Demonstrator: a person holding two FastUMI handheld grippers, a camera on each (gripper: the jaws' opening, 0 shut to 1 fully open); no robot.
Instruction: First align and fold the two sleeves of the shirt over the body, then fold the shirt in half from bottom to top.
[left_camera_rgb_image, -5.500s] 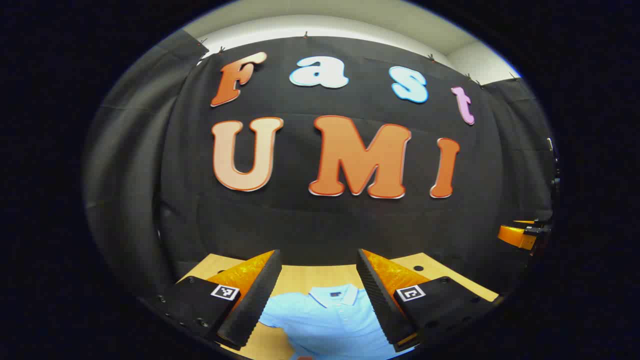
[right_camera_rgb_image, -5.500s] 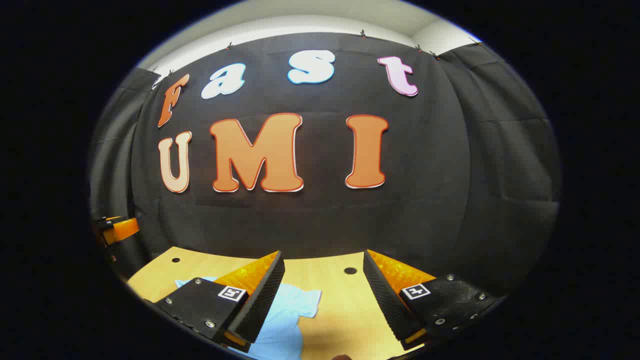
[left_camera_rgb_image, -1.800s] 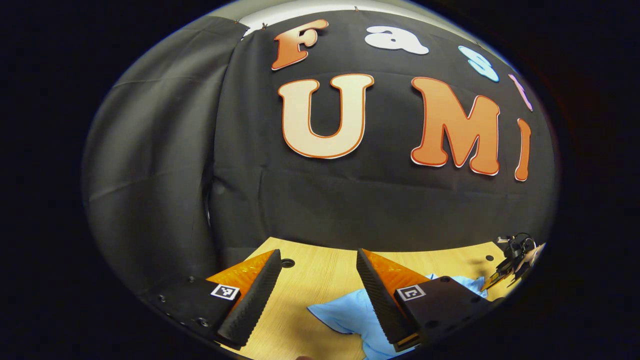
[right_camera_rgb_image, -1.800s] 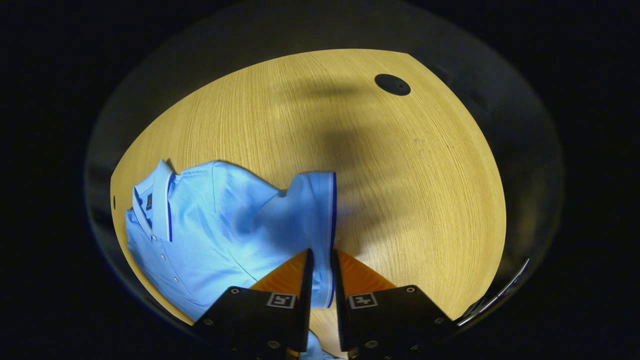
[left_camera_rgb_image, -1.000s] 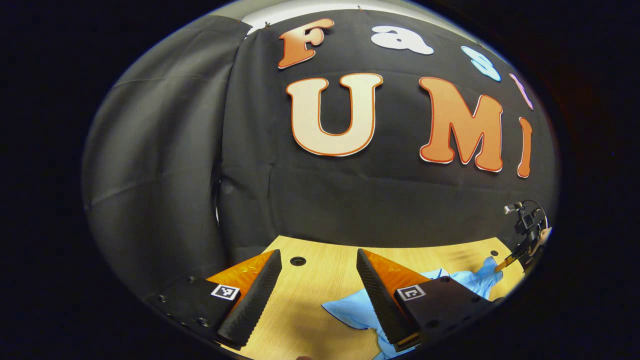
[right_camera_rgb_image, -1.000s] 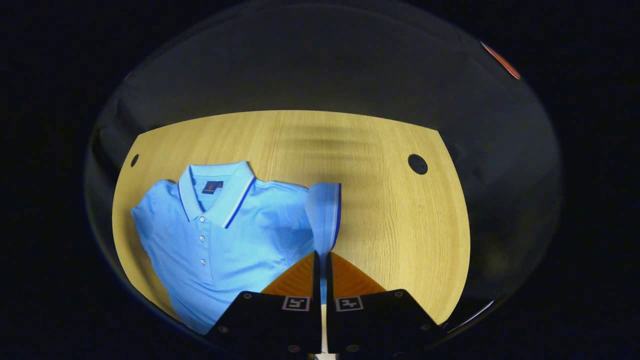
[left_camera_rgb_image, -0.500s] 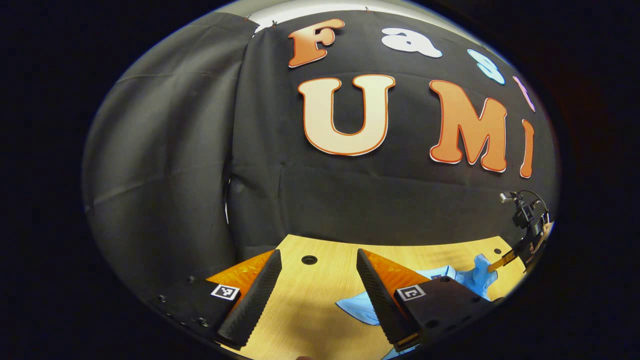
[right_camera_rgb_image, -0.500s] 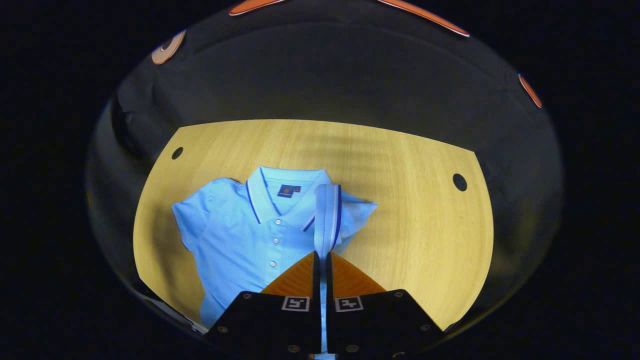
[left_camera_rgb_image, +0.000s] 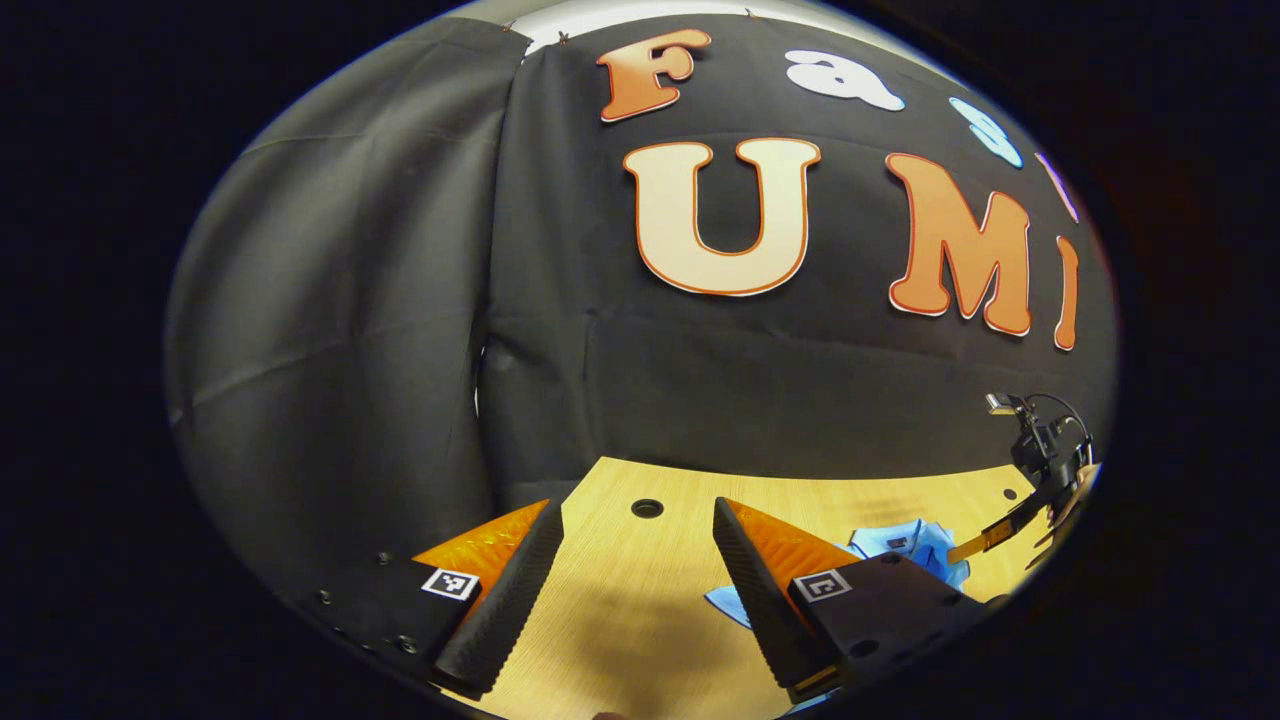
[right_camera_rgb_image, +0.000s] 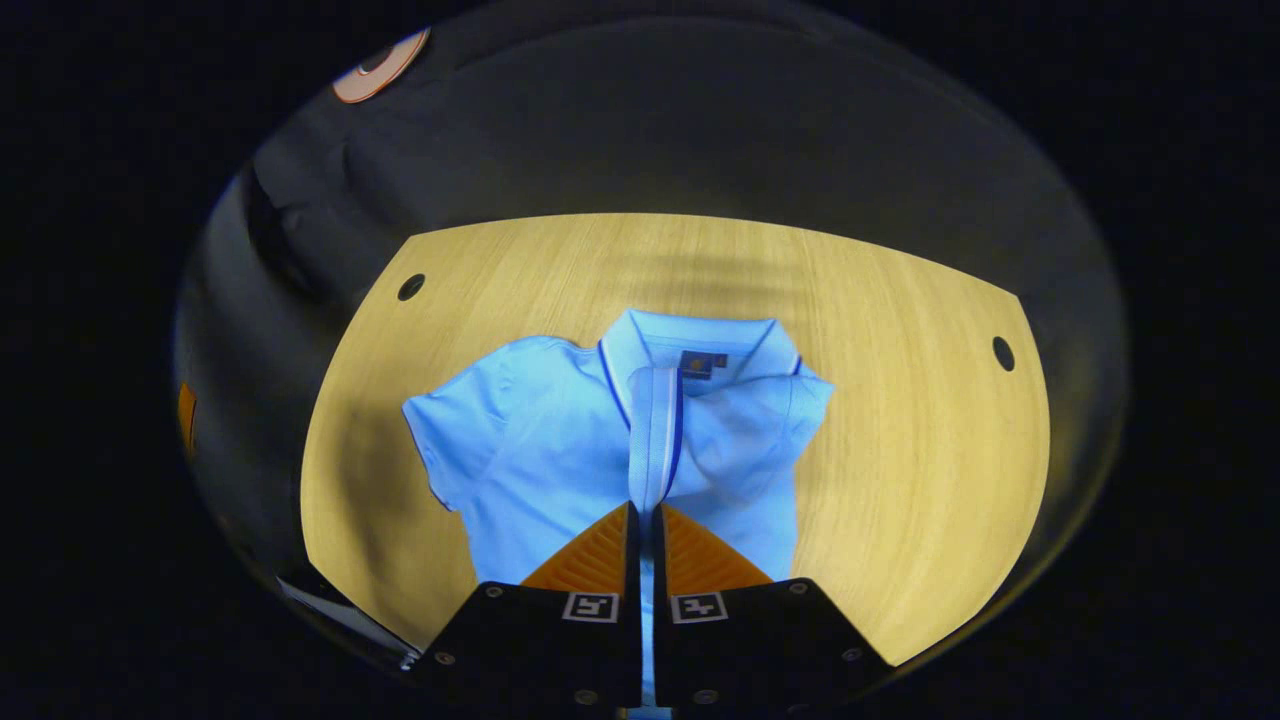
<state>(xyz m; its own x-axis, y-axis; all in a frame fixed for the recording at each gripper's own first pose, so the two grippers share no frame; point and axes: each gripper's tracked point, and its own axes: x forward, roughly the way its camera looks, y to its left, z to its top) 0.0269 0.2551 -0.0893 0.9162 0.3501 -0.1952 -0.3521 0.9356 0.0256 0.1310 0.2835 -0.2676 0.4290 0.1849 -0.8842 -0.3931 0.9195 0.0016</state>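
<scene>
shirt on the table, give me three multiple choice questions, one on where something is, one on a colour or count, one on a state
1. Where does the shirt lie?
A. on the wooden table
B. on the floor
C. on a hanger

2. What colour is the shirt?
A. red
B. light blue
C. white

3. How is the right gripper?
A. wide open over bare wood
B. shut on the sleeve
C. shut on the collar

Answers:
1 A, wood grain shows all round the shirt.
2 B, the cloth is light blue with dark blue trim at collar and cuff.
3 B, in the right gripper view both fingers press on the sleeve's cuff edge, held up over the body, while the left gripper stands open over the table.
</scene>
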